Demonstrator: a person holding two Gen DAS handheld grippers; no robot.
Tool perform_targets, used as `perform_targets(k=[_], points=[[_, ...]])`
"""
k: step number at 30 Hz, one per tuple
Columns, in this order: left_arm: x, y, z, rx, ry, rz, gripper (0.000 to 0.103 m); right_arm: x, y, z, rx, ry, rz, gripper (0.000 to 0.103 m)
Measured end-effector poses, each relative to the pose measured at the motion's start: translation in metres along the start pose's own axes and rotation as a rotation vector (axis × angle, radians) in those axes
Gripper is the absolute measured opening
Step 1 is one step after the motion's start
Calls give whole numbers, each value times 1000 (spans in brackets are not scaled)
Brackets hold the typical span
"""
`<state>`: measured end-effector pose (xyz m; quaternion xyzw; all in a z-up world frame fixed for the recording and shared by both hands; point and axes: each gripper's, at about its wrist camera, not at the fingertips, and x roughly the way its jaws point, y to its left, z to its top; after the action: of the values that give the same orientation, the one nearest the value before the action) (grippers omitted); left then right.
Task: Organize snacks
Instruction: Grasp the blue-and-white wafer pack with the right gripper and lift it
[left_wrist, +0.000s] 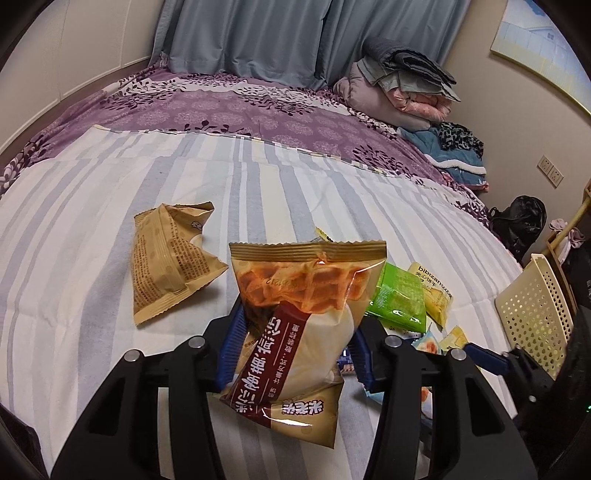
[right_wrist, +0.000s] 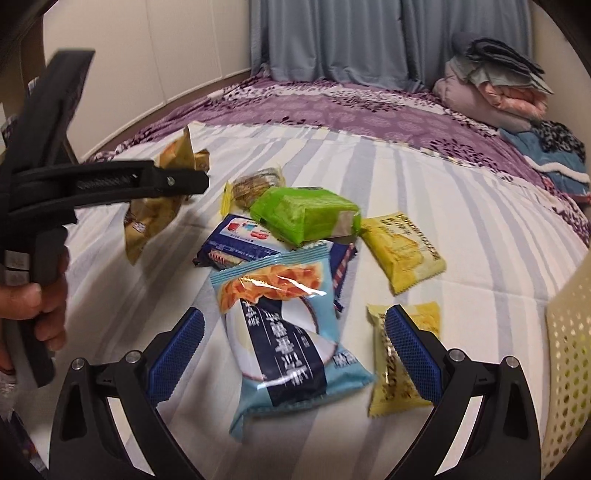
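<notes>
The left gripper (left_wrist: 295, 339) is clenched on a tan waffle snack packet (left_wrist: 299, 317), with its blue ribbed fingers (left_wrist: 232, 343) pressing the sides of the packet near the middle. The packet is lifted above the striped bed sheet (left_wrist: 110, 221) and points away from the camera, its crimped top seam far from the fingers. The right gripper (right_wrist: 295, 347) is released, its fingers spread wide on both sides of a light blue waffle packet (right_wrist: 291, 343) that lies flat on the bed; they do not touch it.

These packets are thin glossy film filled with air, so I judge them light, soft and a little slippery. A hard squeeze can crush the waffle inside. The best place to hold is across the narrow width at the middle, or on the flat crimped seam, where the film is stiffer.

Behind the blue packet lies a pile: a green wrapped block (right_wrist: 306, 216), a dark blue packet (right_wrist: 236, 243) under it, a yellow sandwich-biscuit packet (right_wrist: 402, 251) and a small yellow packet (right_wrist: 399, 369) just beside the right finger. A crumpled tan packet (left_wrist: 173, 258) lies apart to the left. A cream perforated plastic basket (right_wrist: 569, 369) stands at the right edge; it is probably where the snacks should go
</notes>
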<state>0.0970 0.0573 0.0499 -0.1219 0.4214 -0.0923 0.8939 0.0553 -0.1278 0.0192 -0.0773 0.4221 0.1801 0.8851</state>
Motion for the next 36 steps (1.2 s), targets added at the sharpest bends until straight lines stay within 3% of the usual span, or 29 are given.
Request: perform_targets(k=[6,13,18,36], points=[[-10,0,-3,-5,-8,-7,51,23,-1,7,-15,82,46,98],[-16,-1,-2,-8,-14,-8,51,25,4,7,-42,110,7,95],[-21,-3,-3,-8,-19,-7,51,16,0,5,-36,92,-29,67],[-53,-35,-11,51,-51,-19,51,-49,-28,-16,142,-34,-3,63]])
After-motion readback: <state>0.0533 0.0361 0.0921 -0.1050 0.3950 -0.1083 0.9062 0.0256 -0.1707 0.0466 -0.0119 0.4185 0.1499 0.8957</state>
